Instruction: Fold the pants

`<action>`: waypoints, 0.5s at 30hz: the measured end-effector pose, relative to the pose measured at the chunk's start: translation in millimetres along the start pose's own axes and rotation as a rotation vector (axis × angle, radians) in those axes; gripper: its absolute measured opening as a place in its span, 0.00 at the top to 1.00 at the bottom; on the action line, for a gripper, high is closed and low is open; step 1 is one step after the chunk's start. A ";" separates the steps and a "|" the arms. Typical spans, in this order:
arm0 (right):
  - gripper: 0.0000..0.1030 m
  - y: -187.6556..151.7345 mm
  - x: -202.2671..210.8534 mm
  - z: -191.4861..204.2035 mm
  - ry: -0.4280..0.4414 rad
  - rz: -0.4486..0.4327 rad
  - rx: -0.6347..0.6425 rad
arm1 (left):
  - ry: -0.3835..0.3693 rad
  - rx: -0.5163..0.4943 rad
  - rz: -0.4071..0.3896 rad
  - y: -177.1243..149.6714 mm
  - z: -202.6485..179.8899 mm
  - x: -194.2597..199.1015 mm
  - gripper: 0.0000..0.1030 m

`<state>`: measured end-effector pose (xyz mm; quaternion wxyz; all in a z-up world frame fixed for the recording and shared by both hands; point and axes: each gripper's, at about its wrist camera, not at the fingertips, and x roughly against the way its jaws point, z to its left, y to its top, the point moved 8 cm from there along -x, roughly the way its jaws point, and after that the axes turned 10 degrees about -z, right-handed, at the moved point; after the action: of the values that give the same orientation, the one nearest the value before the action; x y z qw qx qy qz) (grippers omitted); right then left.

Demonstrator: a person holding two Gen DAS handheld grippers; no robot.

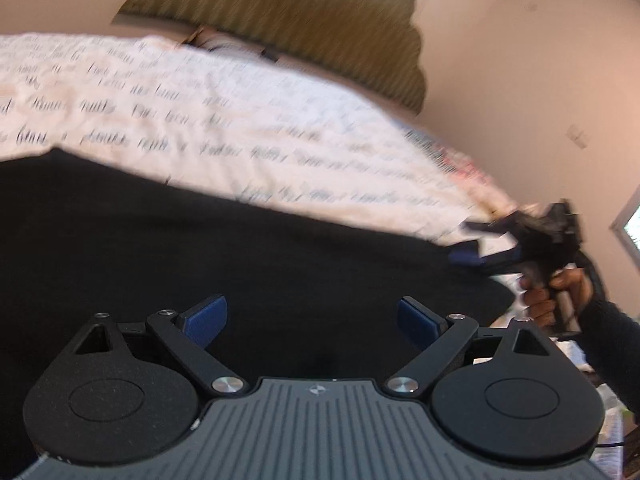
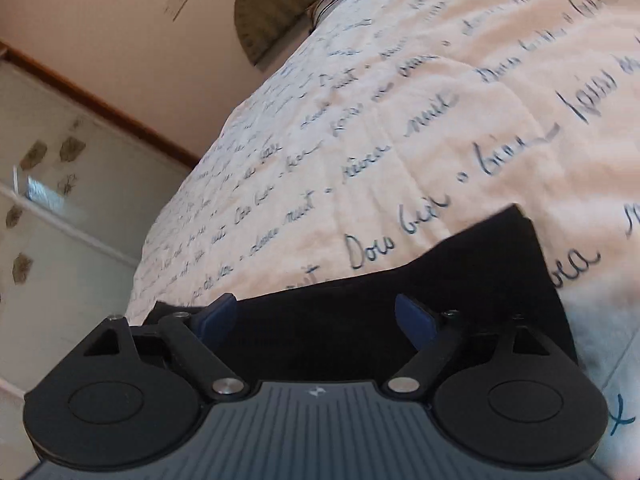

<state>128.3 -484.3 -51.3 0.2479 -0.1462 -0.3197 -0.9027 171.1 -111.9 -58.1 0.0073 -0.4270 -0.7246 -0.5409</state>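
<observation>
Black pants (image 1: pixel 200 240) lie flat on a white bedspread with handwritten script (image 1: pixel 200 92). My left gripper (image 1: pixel 312 318) is open, its blue-padded fingers spread just above the black cloth and holding nothing. In the left wrist view the right gripper (image 1: pixel 474 240) shows at the right, held in a hand, open at the pants' far edge. In the right wrist view my right gripper (image 2: pixel 314 318) is open over a corner of the pants (image 2: pixel 460 280), with the bedspread (image 2: pixel 400 120) beyond.
A brown padded headboard (image 1: pixel 280 12) stands at the head of the bed against a pinkish wall (image 1: pixel 520 60). A glass-panelled wardrobe door (image 2: pixel 60 220) is beside the bed. A window (image 1: pixel 628 232) sits at the right.
</observation>
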 end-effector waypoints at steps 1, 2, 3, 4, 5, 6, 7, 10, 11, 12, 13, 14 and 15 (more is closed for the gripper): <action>0.21 3.3 6.4 -6.9 0.028 -0.091 -0.039 | 0.019 -0.020 0.009 -6.5 4.3 -6.3 0.10; 0.33 6.9 13.3 -16.3 0.009 -0.167 -0.089 | 0.006 -0.064 -0.038 -8.6 3.8 -5.1 0.07; 0.38 8.7 18.5 -23.1 -0.019 -0.214 -0.135 | 0.000 -0.088 -0.043 -11.9 2.5 -6.1 0.06; 0.38 9.9 25.7 -27.1 -0.047 -0.260 -0.185 | 0.002 -0.104 -0.052 -13.5 1.7 -4.5 0.05; 0.36 10.6 35.4 -26.8 -0.085 -0.299 -0.227 | 0.006 -0.111 -0.054 -14.0 1.3 -4.1 0.05; 0.30 8.7 45.2 -23.5 -0.122 -0.324 -0.252 | 0.005 -0.114 -0.057 -14.3 1.4 -3.6 0.05; 0.25 5.5 58.3 -17.6 -0.136 -0.352 -0.271 | 0.000 -0.109 -0.062 -14.4 2.6 -3.0 0.05; 0.18 -12.7 100.0 -4.4 -0.126 -0.458 -0.313 | -0.034 -0.069 -0.094 -15.3 7.8 1.7 0.05; 0.18 -20.4 111.1 -6.4 -0.143 -0.486 -0.341 | -0.043 -0.055 -0.100 -15.4 9.2 2.7 0.05; 0.18 -28.9 119.5 -10.7 -0.172 -0.505 -0.374 | -0.049 -0.043 -0.106 -15.2 10.6 3.2 0.05; 0.18 -37.5 126.8 -19.1 -0.211 -0.511 -0.413 | -0.054 -0.035 -0.111 -14.4 11.3 3.1 0.05; 0.18 -45.7 129.9 -26.4 -0.229 -0.503 -0.451 | -0.058 -0.029 -0.116 -14.3 11.7 3.1 0.05; 0.18 -54.8 131.3 -34.4 -0.218 -0.487 -0.483 | -0.061 -0.026 -0.120 -14.2 11.5 3.7 0.05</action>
<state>-14.5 -516.3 -49.5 -0.0518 -0.2154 -0.1474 -0.9640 165.1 -101.3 -72.1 -0.0526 -0.3991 -0.7415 -0.5367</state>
